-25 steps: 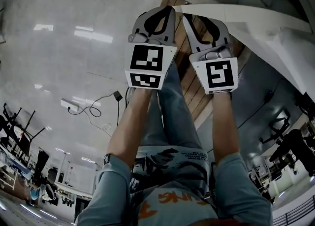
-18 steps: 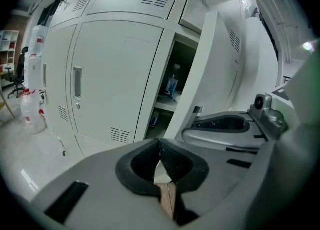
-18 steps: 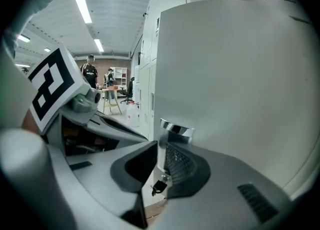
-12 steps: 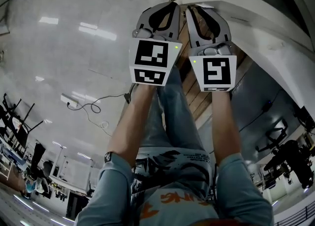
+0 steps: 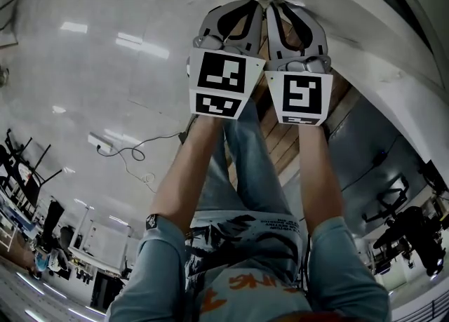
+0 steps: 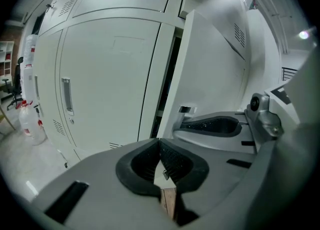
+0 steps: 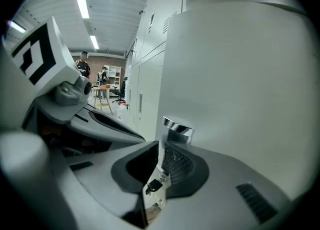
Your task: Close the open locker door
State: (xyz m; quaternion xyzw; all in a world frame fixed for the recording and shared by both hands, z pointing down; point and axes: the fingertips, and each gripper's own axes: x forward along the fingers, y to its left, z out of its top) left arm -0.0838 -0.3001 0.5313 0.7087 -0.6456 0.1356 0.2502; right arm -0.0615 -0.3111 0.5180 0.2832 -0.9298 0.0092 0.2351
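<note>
Your left tongs (image 6: 159, 141) are clamped shut on nothing, parked just left of your right tongs (image 7: 159, 150). The right tongs' jaws have just been closing and now look pinched on the free edge of the pale grey metal locker door (image 7: 240, 73), right by its small chrome handle (image 7: 177, 126). The door hangs ajar ahead and to the right of both tongs, with a dark gap (image 6: 167, 68) between it and the white locker bank (image 6: 110, 73). So I'd say you've got the grab, but the swing home is all to do.
</note>
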